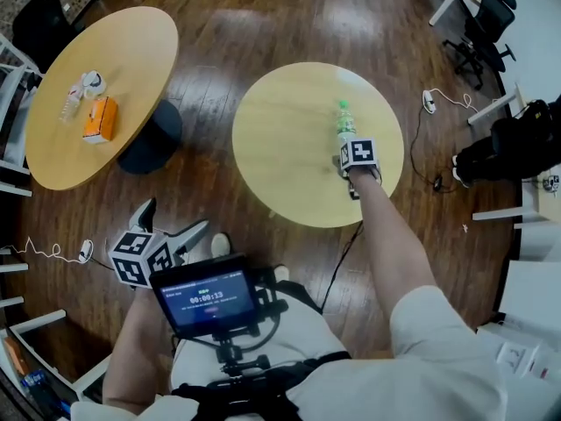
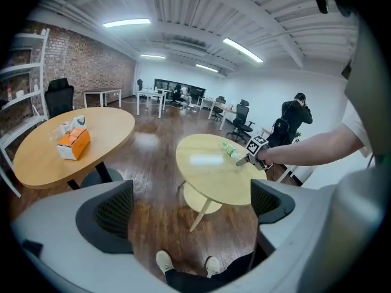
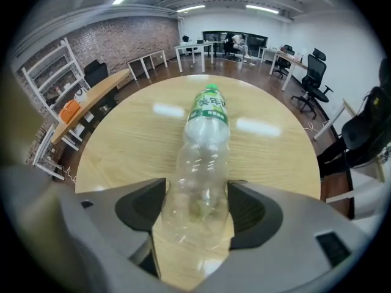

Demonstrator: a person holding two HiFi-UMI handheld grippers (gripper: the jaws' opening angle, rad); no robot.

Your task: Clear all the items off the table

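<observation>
Bottle (image 3: pixel 204 163): clear plastic, green cap, looks empty, lying on round desk (image 3: pixel 116 145), cap pointing away. Likely light, thin-walled, easy to crush, slick, prone to roll. Right claw (image 3: pixel 197 207) pinching lower body, pads against both sides; stiffer hold probably nearer base. Left claw (image 2: pixel 192 206) spread, empty, well off desk.

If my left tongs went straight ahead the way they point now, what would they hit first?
Probably the round table, near its rim. Nothing shows between it and the open left tongs, though depth is unclear.
</observation>
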